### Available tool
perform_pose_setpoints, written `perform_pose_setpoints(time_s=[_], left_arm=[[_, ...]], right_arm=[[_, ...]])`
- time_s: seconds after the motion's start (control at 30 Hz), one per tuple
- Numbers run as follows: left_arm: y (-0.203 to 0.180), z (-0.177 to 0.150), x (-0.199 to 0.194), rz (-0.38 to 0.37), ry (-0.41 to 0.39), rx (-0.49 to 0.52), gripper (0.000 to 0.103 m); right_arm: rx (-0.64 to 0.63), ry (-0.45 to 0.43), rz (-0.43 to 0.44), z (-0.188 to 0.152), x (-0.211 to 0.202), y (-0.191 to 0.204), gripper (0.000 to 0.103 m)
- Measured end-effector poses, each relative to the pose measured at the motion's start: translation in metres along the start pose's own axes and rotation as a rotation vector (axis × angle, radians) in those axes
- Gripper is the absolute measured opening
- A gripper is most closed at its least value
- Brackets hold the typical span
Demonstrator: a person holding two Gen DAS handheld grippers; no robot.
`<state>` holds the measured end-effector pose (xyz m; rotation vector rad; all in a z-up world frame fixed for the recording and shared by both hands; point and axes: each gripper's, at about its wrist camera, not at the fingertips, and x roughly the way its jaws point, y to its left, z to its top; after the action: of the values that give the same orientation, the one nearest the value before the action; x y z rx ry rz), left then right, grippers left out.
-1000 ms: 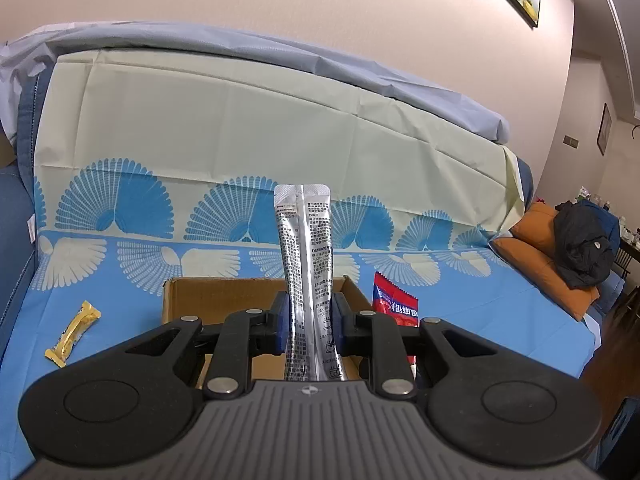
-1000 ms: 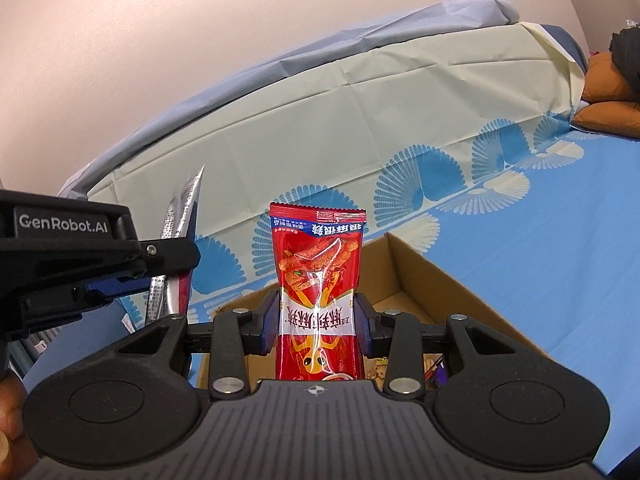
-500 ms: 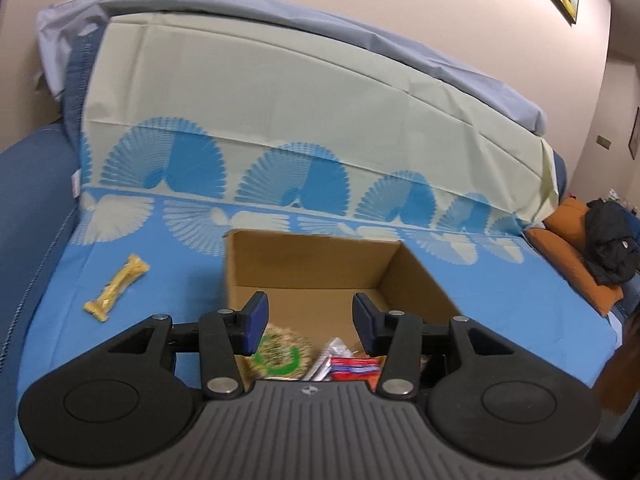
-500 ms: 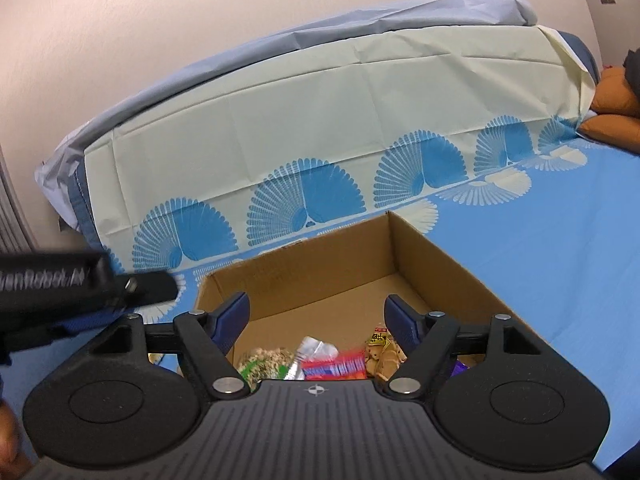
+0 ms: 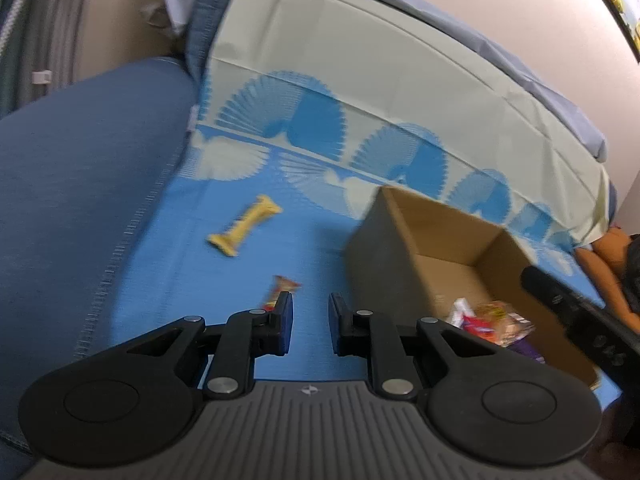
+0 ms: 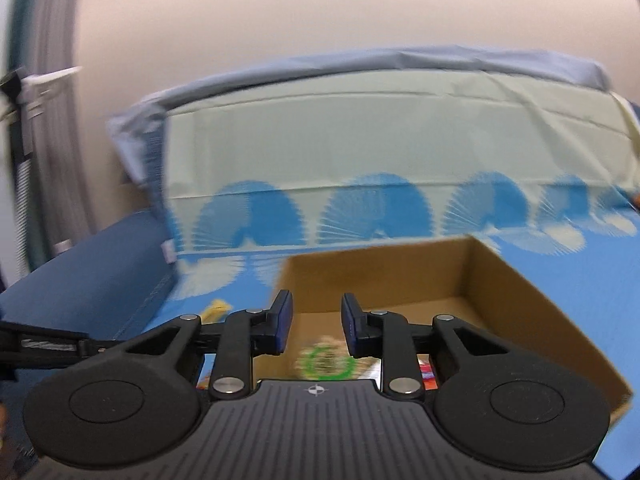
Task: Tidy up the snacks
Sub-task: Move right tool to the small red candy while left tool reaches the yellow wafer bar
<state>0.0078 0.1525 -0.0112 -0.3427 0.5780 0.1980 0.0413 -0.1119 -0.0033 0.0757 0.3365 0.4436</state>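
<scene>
An open cardboard box (image 5: pixel 404 240) stands on the blue patterned sheet and holds several snack packets (image 5: pixel 486 322). It also shows in the right wrist view (image 6: pixel 516 300), with a green-ringed packet (image 6: pixel 326 362) inside. A yellow snack bar (image 5: pixel 244 226) and a small red-orange packet (image 5: pixel 280 290) lie on the sheet left of the box. My left gripper (image 5: pixel 310 322) is open and empty, above the sheet left of the box, close to the red-orange packet. My right gripper (image 6: pixel 316 330) is open and empty over the box's near left part.
A dark blue sofa arm (image 5: pixel 80 184) rises on the left. The covered backrest (image 5: pixel 380 92) stands behind the box. The other gripper's black body (image 5: pixel 576 316) reaches in over the box's right side. Orange cushions (image 5: pixel 600 264) lie far right.
Both grippers let go of their packets, the silver one and the red one, over the box. Since then the left gripper has swung left toward the loose snacks, and the right has turned left.
</scene>
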Motion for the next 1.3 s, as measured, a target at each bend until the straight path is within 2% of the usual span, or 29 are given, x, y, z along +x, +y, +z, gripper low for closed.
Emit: perform_pose_setpoints(time_s=[0.17,0.3,0.37,0.43,0.5,0.6,0.73,0.9,0.97,1.07,1.13,1.2,1.3], left_arm=[[0.04,-0.017,-0.012,0.082,-0.061,0.071,0.021],[0.066,-0.042,-0.019,0.135,-0.068,0.074,0.021],[0.077,-0.049,-0.023,0.136,-0.064,0.028,0.021],[0.085,-0.045,-0.026,0.133,-0.083,-0.014,0.021],[0.082,-0.045,-0.023,0.137,-0.066,0.012,0.021],[0.074,-0.046,-0.021,0.135,-0.053,0.051,0.021],[0.079,-0.043,-0.011,0.148,-0.022,0.026,0.021],[0.073,-0.025,0.021,0.16,0.004,0.049,0.023],[0.067,-0.01,0.043,0.152,0.009,0.061,0.03],[0.055,0.016,0.081,0.113,0.02,0.089,0.046],[0.051,0.031,0.108,0.096,0.04,0.104,0.053],[0.046,0.044,0.135,0.11,0.061,0.126,0.055],[0.046,0.057,0.174,0.131,0.099,0.145,0.061]], right_arm=[[-0.074,0.009,0.113,-0.005,0.004,0.046,0.028],[-0.073,0.073,0.133,-0.014,0.025,0.085,0.031],[-0.068,0.089,0.122,-0.021,0.04,0.102,0.04],[-0.064,0.105,0.1,-0.03,0.06,0.117,0.058],[-0.055,0.129,0.082,-0.038,0.083,0.126,0.067],[-0.065,0.16,0.044,-0.054,0.123,0.134,0.072],[-0.071,0.241,-0.008,-0.076,0.169,0.136,0.073],[-0.052,0.285,-0.063,-0.097,0.19,0.123,0.072],[-0.029,0.32,-0.039,-0.104,0.199,0.119,0.063],[-0.009,0.307,-0.038,-0.105,0.197,0.115,0.046],[-0.008,0.304,-0.032,-0.106,0.196,0.116,0.038],[-0.004,0.295,-0.021,-0.107,0.194,0.115,0.033],[-0.009,0.287,-0.01,-0.108,0.194,0.116,0.031]])
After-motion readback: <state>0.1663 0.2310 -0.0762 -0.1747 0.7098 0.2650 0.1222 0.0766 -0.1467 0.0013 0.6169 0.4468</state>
